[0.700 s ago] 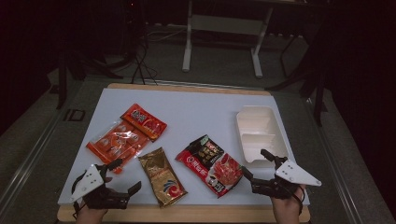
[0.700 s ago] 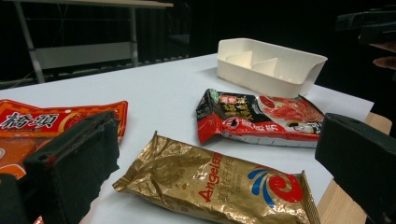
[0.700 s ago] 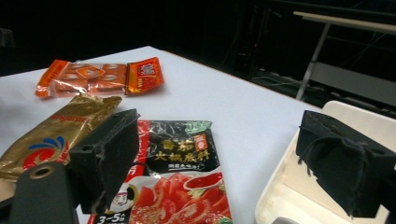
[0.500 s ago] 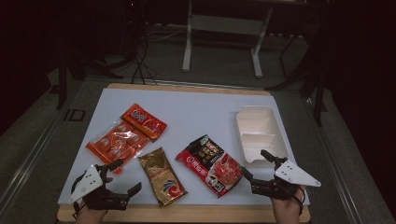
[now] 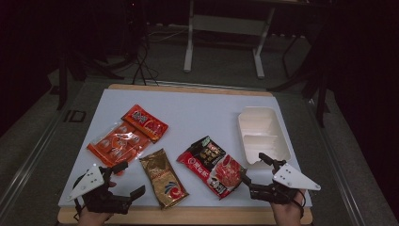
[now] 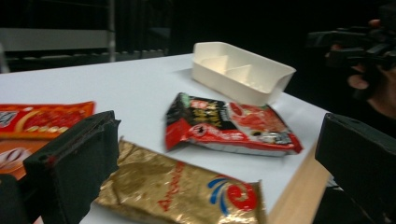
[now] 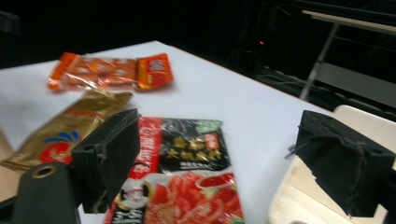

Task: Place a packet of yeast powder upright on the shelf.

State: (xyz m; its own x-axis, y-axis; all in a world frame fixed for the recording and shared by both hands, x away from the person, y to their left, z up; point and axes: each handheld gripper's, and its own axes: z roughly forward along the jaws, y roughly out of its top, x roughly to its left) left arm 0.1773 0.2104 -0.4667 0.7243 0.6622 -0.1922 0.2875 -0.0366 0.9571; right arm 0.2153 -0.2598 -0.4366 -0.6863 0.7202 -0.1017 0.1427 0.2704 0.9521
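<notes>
My left gripper (image 5: 133,177) rests open at the table's front left corner, nothing between its jaws. Just right of it lies a gold packet (image 5: 163,178), seen close up as the gold packet (image 6: 177,191) below the left gripper (image 6: 218,126). A red and black packet (image 5: 212,165) lies in the middle front. My right gripper (image 5: 252,167) stands open beside that packet's right end, empty; in its own view the right gripper (image 7: 222,123) frames the red and black packet (image 7: 187,182). A white divided tray (image 5: 262,134) sits empty at the right.
An orange packet (image 5: 115,143) and a smaller red packet (image 5: 144,123) lie at the left of the white tabletop (image 5: 202,113). The wooden front edge (image 5: 197,215) runs just ahead of both hands. Dark floor, cables and a table frame lie beyond the far edge.
</notes>
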